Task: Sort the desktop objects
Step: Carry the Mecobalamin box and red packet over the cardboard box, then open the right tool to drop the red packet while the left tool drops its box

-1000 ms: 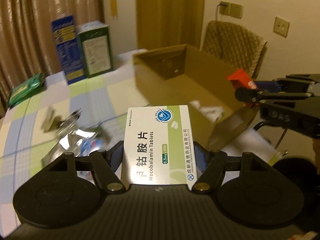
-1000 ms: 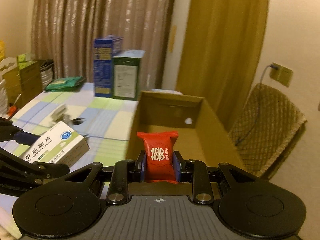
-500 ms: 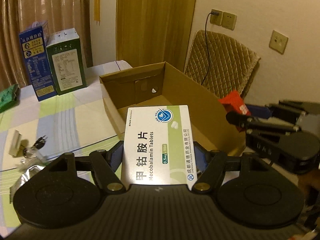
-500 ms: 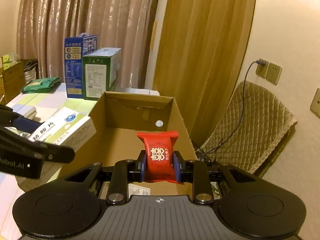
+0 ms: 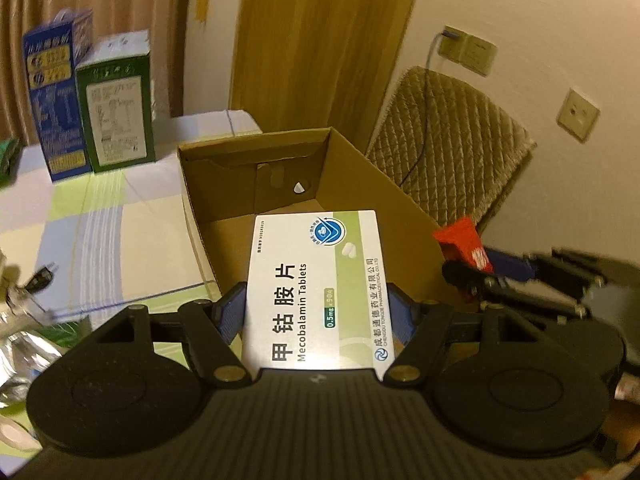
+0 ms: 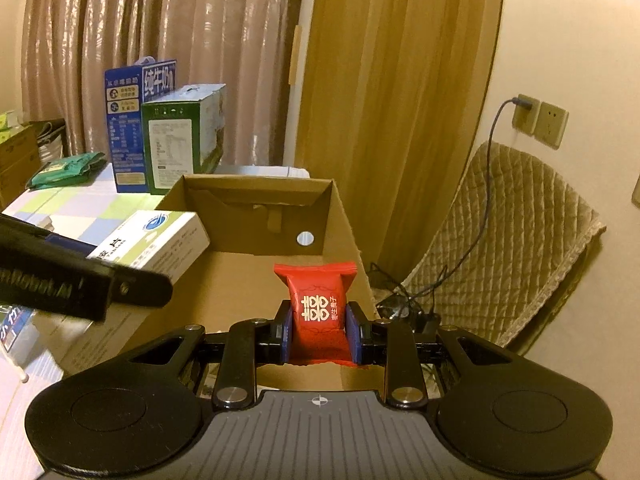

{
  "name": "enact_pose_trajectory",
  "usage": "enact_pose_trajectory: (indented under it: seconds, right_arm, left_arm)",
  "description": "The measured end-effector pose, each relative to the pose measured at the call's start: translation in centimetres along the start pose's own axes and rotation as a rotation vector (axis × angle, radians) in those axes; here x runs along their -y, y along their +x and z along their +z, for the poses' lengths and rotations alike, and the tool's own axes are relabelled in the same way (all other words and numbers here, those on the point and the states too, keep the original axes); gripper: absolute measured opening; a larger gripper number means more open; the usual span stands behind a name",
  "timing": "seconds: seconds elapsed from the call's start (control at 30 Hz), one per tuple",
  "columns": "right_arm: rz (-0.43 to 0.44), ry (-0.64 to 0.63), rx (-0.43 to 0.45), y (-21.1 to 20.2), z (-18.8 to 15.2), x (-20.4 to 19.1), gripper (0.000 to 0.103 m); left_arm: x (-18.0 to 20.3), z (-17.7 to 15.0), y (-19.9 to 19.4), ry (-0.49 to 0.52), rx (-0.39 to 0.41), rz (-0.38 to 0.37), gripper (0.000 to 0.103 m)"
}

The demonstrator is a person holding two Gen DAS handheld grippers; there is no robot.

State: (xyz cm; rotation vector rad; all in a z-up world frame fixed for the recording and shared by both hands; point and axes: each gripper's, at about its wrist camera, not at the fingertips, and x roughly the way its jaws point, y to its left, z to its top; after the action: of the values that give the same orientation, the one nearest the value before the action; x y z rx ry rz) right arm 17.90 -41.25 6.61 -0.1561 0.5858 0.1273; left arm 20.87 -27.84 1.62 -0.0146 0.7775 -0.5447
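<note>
Cardboard box (image 6: 340,216): landmark, floor seen mostly bare. Tablet box (image 5: 316,288): clamped in left gripper (image 5: 316,316), held above the box's near end. Red candy packet (image 6: 318,304): clamped in right gripper (image 6: 318,330), likewise above it. Both judged undeposited; foil clutter (image 5: 20,356) left of the box is unsorted.

Two tall cartons (image 6: 122,128) (image 6: 180,140), one cardboard box (image 6: 340,216), one tablet box (image 5: 316,288), one red candy (image 6: 318,304).
</note>
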Motion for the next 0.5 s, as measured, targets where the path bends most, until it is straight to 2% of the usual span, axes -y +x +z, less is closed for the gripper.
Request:
enact_pose_trajectory:
  seconds: [0.07, 0.4, 0.43, 0.47, 0.5]
  right_arm:
    - [0.005, 0.006, -0.007, 0.3, 0.0, 0.1, 0.024]
    - [0.056, 0.04, -0.008, 1.0, 0.3, -0.4, 0.027]
    - [0.053, 0.039, -0.004, 0.9, 0.3, -0.5, 0.033]
    - [0.05, 0.039, 0.0, 0.8, 0.3, -0.5, 0.045]
    - [0.047, 0.042, 0.007, 0.6, 0.3, -0.5, 0.051]
  left_arm:
    - [-0.5, 0.2, 0.2, -0.031, 0.004, 0.006, 0.067]
    - [-2.7, -0.2, -2.0, -0.062, 0.037, 0.038, 0.067]
    - [-3.0, -0.4, -2.3, -0.065, 0.039, 0.04, 0.067]
    - [-3.2, -0.5, -2.5, -0.067, 0.04, 0.042, 0.067]
    - [-3.4, -0.7, -2.8, -0.07, 0.042, 0.044, 0.067]
